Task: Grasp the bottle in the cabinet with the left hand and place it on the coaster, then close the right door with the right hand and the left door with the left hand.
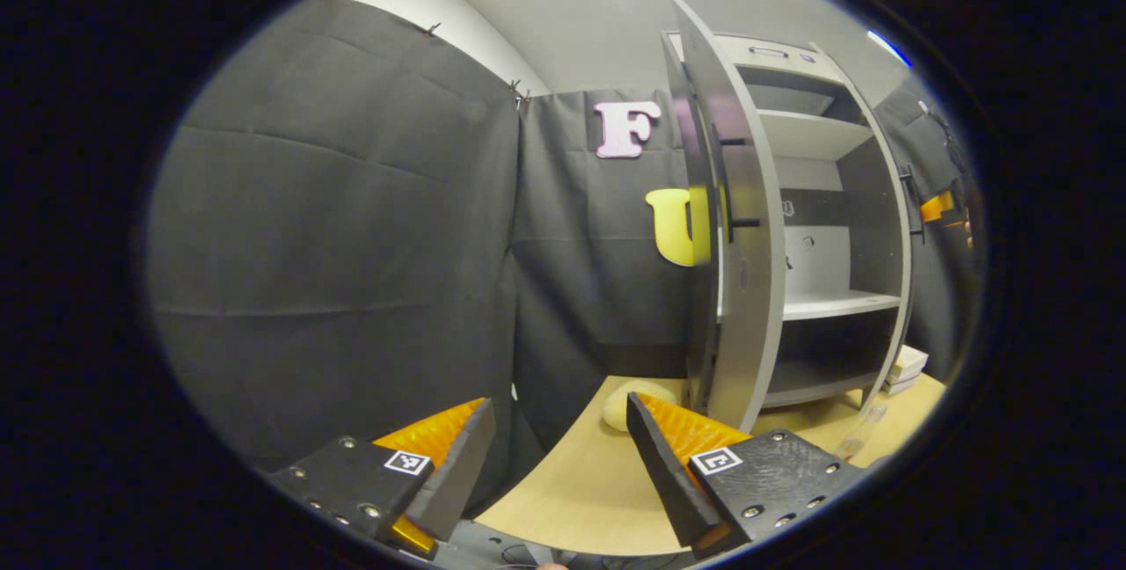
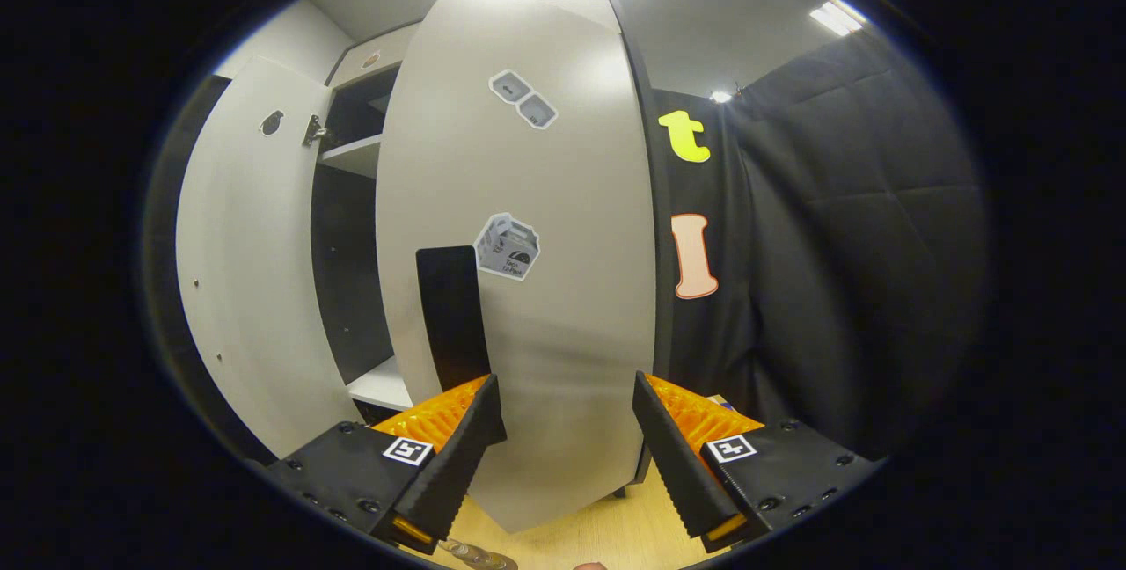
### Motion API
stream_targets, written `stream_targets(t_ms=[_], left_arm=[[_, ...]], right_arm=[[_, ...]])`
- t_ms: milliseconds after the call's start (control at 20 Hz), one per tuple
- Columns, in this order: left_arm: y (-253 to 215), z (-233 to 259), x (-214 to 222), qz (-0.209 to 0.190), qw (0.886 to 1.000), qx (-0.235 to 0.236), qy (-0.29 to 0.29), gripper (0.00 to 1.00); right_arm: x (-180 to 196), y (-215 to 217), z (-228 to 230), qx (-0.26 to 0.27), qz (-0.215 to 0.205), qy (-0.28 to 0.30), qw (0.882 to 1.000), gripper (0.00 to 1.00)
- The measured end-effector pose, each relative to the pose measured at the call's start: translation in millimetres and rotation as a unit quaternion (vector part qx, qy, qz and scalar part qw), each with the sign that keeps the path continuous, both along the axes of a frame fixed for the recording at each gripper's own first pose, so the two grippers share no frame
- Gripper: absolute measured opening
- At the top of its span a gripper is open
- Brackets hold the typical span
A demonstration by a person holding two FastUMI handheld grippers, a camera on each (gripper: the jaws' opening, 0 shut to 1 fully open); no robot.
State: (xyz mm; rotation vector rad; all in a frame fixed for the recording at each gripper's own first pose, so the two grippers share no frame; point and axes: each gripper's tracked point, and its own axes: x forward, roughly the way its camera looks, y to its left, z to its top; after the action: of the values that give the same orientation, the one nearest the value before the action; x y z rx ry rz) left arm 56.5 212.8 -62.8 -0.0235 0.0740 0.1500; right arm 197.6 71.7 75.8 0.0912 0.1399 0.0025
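I judge the right-door step in hand: my right gripper [image 2: 567, 447], released, faces the tall grey cabinet's right door [image 2: 528, 288] at twelve o'clock. The left gripper [image 1: 563, 464] is released too. A clear bottle [image 1: 858, 438], seemingly, stands on the wooden table [image 1: 572, 482] at four o'clock; next, push.

The cabinet opening is partly screened by the grey left door [image 1: 734, 227]; the pale right door [image 2: 537, 271] seemingly stands half-closed.
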Motion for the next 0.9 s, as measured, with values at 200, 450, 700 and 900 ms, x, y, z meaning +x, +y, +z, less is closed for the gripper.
stream_targets(t_ms=[200, 450, 700, 900], left_arm=[[3, 6, -1, 0.001, 1.000, 0.010, 0.000, 0.89], [5, 14, 6, -0.019, 1.000, -0.004, 0.003, 0.91], [10, 28, 20, -0.049, 0.999, -0.015, 0.006, 0.89], [4, 45, 46, -0.075, 0.997, -0.023, 0.003, 0.89]], right_arm=[[0, 7, 0, -0.001, 0.003, 0.000, 1.000, 0.92], [-14, 2, -8, -0.024, -0.003, 0.007, 1.000, 0.97], [-38, -11, -20, -0.026, -0.014, 0.008, 1.000, 0.92], [-55, -25, -37, -0.029, -0.027, 0.020, 0.999, 0.97]])
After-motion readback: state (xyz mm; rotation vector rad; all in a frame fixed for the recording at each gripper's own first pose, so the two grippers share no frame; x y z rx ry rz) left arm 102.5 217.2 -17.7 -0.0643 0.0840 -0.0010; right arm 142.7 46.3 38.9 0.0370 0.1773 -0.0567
